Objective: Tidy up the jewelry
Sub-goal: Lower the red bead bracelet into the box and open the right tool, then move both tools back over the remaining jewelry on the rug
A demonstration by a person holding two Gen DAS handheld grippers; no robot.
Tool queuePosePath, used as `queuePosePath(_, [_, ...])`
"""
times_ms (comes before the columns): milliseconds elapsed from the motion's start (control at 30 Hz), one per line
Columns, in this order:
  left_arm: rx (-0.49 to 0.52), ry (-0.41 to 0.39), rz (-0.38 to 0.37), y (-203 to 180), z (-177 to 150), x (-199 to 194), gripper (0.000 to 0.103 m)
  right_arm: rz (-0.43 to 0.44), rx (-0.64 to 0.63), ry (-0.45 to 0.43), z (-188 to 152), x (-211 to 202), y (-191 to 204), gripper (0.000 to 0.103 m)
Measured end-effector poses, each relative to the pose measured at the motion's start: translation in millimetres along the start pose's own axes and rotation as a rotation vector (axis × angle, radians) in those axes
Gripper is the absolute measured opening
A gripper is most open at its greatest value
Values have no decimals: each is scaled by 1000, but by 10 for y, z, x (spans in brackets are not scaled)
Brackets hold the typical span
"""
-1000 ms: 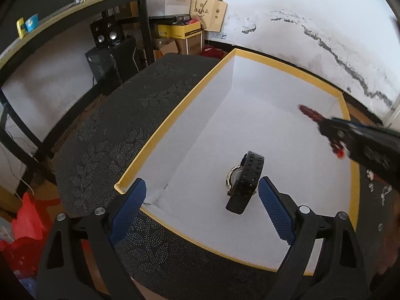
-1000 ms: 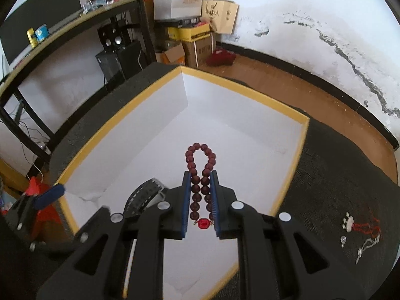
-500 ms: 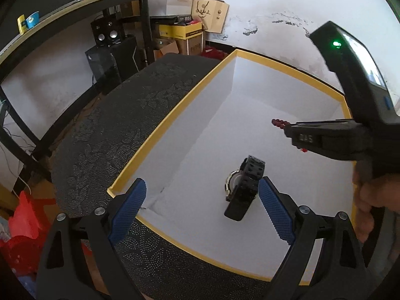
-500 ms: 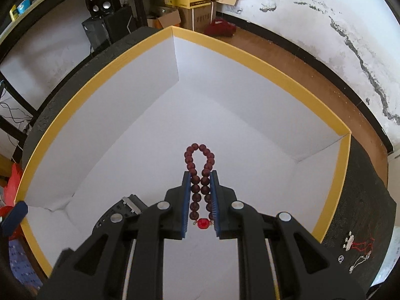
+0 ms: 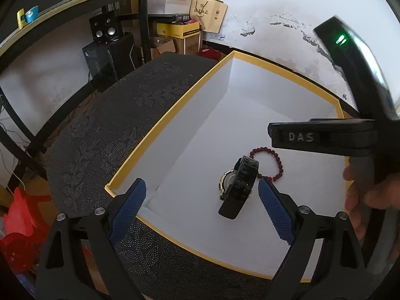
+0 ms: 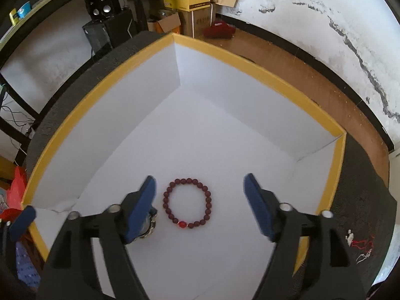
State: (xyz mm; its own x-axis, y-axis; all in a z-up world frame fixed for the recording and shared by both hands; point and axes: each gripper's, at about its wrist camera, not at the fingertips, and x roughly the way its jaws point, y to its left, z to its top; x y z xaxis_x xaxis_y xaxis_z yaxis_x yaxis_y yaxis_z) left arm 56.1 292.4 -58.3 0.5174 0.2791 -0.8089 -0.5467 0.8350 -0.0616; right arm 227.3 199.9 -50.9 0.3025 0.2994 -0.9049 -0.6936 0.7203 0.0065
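In the left wrist view, the left hand-held gripper (image 5: 201, 206) hovered with its blue pads spread wide and nothing between them, just above the near end of the yellow-rimmed box (image 5: 160, 122) on the dark patterned table (image 5: 105, 130). A black watch (image 5: 237, 183) lay on its side on the white floor of the box, and the red bead bracelet (image 5: 271, 162) lay just beside it, partly hidden behind its strap. In the right wrist view, the right hand-held gripper (image 6: 200, 205) stood open and empty over the bracelet (image 6: 187, 206), which rested flat as a ring inside the box (image 6: 252, 65) — apparently just released. The placing step looked finished; a small tangle of red-and-white jewelry (image 6: 358, 245) still lay on the table outside the box, so the next move probably called for reaching over the rim to it.
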Motion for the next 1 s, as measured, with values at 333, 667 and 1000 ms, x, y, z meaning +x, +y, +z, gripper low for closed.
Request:
queuePosePath(333, [-18, -23, -46, -87, -15, -123, 89, -27, 30, -71, -140, -707, -21, 96])
queuePosePath(667, [48, -119, -108, -462, -69, -492, 90, -197, 172, -209, -1344, -1913, -1137, 96])
queuePosePath(1000, [330, -138, -193, -1759, -389, -645, 94, -350, 487, -196, -2933, -1842, -2558, 96])
